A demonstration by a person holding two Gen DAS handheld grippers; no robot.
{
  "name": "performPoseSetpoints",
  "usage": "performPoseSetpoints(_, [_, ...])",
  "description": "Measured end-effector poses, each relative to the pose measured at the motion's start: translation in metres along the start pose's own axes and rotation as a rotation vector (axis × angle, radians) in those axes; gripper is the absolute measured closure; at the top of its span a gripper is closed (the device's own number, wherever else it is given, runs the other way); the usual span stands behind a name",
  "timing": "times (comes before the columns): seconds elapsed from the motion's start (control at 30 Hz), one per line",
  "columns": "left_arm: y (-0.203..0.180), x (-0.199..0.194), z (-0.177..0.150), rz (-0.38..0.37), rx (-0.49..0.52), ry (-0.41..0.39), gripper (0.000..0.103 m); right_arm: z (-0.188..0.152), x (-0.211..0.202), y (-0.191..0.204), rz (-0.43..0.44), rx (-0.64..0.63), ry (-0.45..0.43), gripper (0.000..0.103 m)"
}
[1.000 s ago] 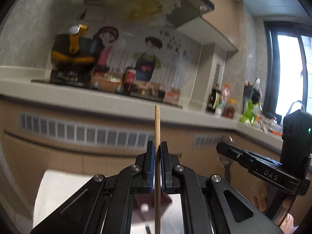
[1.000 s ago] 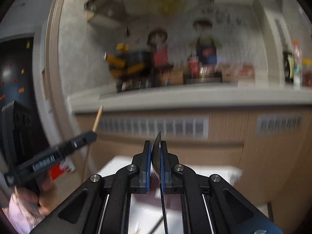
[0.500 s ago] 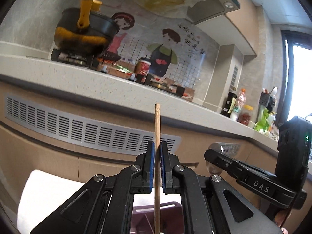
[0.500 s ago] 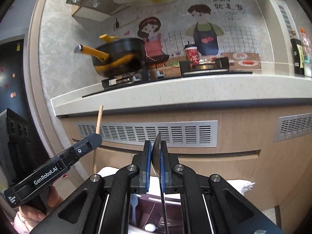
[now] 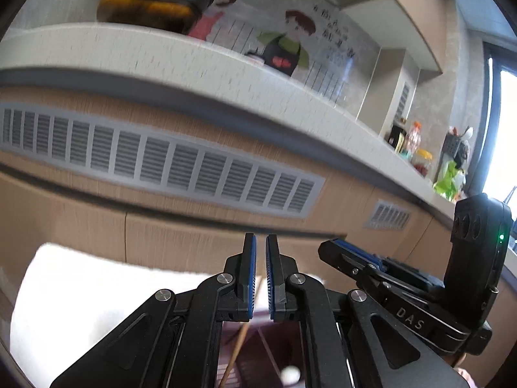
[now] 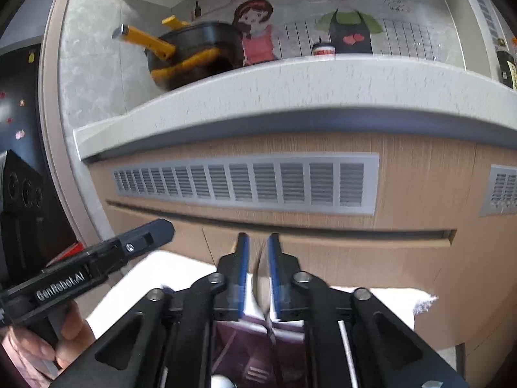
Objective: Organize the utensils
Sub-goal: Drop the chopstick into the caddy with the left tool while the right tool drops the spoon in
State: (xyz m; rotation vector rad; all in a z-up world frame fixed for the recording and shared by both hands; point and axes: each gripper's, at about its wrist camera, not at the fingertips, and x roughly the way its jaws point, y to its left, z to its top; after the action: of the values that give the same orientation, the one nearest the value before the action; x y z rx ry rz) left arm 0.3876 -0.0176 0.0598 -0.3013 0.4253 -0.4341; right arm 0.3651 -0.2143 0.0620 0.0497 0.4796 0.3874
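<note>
Left hand-held gripper: pads almost together, only a thin slit, nothing in it, so closed and empty. The chopstick is below and behind its fingertips, seen through the frame of the gripper, clear of the pads. Its long axis leans, with the top end up toward the jaws and the low end down-left, running out of the bottom edge. It sits over a dark purple holder, but I can't tell which compartment. There is a small white round thing just right of it, too blurred to identify. Right hand-held gripper: jaws have just been opening and the pads now stand apart. The spoon is in the gap, blurred and edge-on, not visibly pinched. Its long axis is near upright, with the bowl end up between the pads. The handle runs down and slightly right into the holder, which is directly under the gripper. The holder rests on a white cloth that spreads to both sides. The two grippers are side by side, near each other, both angled at the holder. A hand grips the left one's handle at the lower left of the right wrist view. Behind is a wooden cabinet front with a long vent grille. Above that is the pale speckled edge of the counter, carrying a black pan with yellow handle. A cartoon wall sticker is furthest back.
</note>
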Motion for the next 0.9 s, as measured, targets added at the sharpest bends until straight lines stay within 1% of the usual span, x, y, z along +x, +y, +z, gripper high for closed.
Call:
performPoseSetpoints(0.03, [0.001, -0.001, -0.004, 0.008, -0.005, 0.015, 0.095, -0.004, -0.001, -0.001, -0.008, 0.003, 0.004, 0.060])
performPoseSetpoints(0.07, [0.002, -0.004, -0.009, 0.019, -0.010, 0.029, 0.095, -0.007, -0.004, -0.003, -0.017, 0.008, 0.004, 0.056])
performPoseSetpoints(0.17, [0.006, -0.017, -0.020, 0.048, -0.028, 0.061, 0.095, -0.017, -0.021, -0.007, -0.049, 0.024, 0.001, 0.055])
performPoseSetpoints(0.2, [0.007, -0.021, -0.022, 0.060, -0.033, 0.076, 0.094, -0.020, -0.026, -0.008, -0.059, 0.031, 0.001, 0.053])
performPoseSetpoints(0.27, [0.008, -0.032, -0.029, 0.080, -0.040, 0.107, 0.092, -0.028, -0.040, -0.009, -0.086, 0.033, 0.001, 0.045])
performPoseSetpoints(0.3, [0.008, -0.037, -0.032, 0.094, -0.037, 0.118, 0.085, -0.033, -0.046, -0.008, -0.109, 0.030, 0.007, 0.039])
performPoseSetpoints(0.33, [0.006, -0.045, -0.037, 0.111, -0.024, 0.131, 0.076, -0.037, -0.053, -0.007, -0.140, 0.023, 0.015, 0.031])
performPoseSetpoints(0.37, [0.003, -0.050, -0.041, 0.126, -0.010, 0.138, 0.072, -0.042, -0.060, -0.005, -0.169, 0.013, 0.029, 0.027])
performPoseSetpoints(0.4, [0.000, -0.058, -0.047, 0.148, 0.010, 0.144, 0.065, -0.049, -0.067, -0.003, -0.194, 0.001, 0.050, 0.017])
performPoseSetpoints(0.43, [-0.002, -0.063, -0.052, 0.163, 0.026, 0.149, 0.062, -0.054, -0.072, -0.002, -0.207, -0.006, 0.064, 0.011])
performPoseSetpoints(0.53, [-0.012, -0.079, -0.074, 0.191, 0.080, 0.205, 0.058, -0.073, -0.088, 0.002, -0.227, -0.020, 0.117, 0.004])
performPoseSetpoints(0.57, [-0.014, -0.082, -0.080, 0.194, 0.087, 0.223, 0.058, -0.080, -0.093, 0.005, -0.222, -0.029, 0.132, 0.004])
performPoseSetpoints(0.63, [-0.016, -0.088, -0.095, 0.203, 0.102, 0.262, 0.057, -0.094, -0.099, 0.008, -0.215, -0.045, 0.163, 0.004])
performPoseSetpoints(0.73, [-0.017, -0.098, -0.118, 0.221, 0.111, 0.297, 0.057, -0.116, -0.104, 0.013, -0.199, -0.067, 0.235, 0.004])
performPoseSetpoints(0.8, [-0.015, -0.102, -0.130, 0.235, 0.109, 0.322, 0.057, -0.136, -0.107, 0.020, -0.221, -0.095, 0.287, 0.004])
performPoseSetpoints(0.87, [-0.012, -0.108, -0.144, 0.259, 0.101, 0.351, 0.051, -0.155, -0.107, 0.028, -0.231, -0.129, 0.334, 0.004])
performPoseSetpoints(0.9, [-0.011, -0.112, -0.151, 0.271, 0.101, 0.365, 0.049, -0.165, -0.106, 0.032, -0.225, -0.140, 0.359, 0.009])
